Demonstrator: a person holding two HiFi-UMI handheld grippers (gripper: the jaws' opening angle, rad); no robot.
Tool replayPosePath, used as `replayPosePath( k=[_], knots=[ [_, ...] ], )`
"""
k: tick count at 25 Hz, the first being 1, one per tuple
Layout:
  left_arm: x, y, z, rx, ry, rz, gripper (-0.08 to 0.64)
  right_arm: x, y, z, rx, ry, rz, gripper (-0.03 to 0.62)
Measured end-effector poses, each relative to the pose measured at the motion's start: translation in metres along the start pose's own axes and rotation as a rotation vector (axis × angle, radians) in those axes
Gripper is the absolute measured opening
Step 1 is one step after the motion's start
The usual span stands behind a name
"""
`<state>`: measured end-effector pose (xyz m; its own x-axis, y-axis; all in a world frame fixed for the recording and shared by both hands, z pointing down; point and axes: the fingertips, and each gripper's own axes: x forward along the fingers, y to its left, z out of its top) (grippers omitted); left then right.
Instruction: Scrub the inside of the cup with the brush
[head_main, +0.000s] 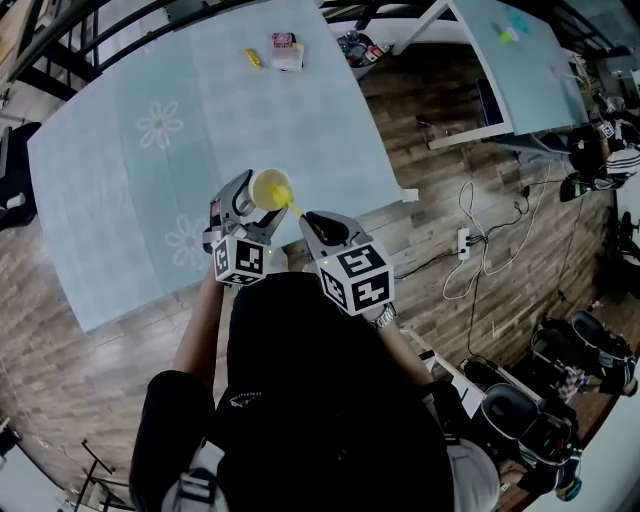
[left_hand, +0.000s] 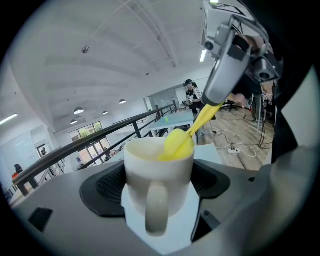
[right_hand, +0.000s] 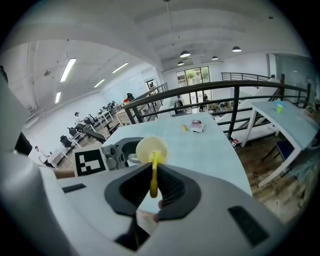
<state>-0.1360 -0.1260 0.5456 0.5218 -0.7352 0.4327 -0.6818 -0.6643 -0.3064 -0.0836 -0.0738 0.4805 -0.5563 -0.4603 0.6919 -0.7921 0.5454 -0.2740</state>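
A white cup (left_hand: 159, 172) with its handle facing the camera sits between the black pads of my left gripper (left_hand: 159, 186), which is shut on it. In the head view the cup (head_main: 268, 188) is held tilted above the near edge of the pale blue table (head_main: 130, 200). A yellow brush (right_hand: 153, 172) is clamped by its handle in my right gripper (right_hand: 153, 187). Its yellow head (left_hand: 176, 143) rests inside the cup's mouth against the far wall. My left gripper (head_main: 243, 215) and right gripper (head_main: 320, 228) stand close together in the head view.
At the table's far edge lie a small pink and white packet (head_main: 286, 52) and a little yellow object (head_main: 254, 58). A second table (head_main: 520, 50) stands to the right, with cables (head_main: 485, 240) on the wooden floor. Chairs and bags (head_main: 560, 390) crowd the lower right.
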Motion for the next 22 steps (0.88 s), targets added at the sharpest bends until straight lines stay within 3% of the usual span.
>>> replayPosePath(
  k=[11,22],
  knots=[
    [0.009,0.021,-0.033,-0.11,-0.013,-0.024,0.394,0.023,0.024,0.018,0.052,-0.037,0.028,0.038],
    [0.048,0.039,-0.087,-0.312,0.014,-0.017,0.394,0.027,0.01,0.034,0.109,-0.116,-0.094,0.038]
  ],
)
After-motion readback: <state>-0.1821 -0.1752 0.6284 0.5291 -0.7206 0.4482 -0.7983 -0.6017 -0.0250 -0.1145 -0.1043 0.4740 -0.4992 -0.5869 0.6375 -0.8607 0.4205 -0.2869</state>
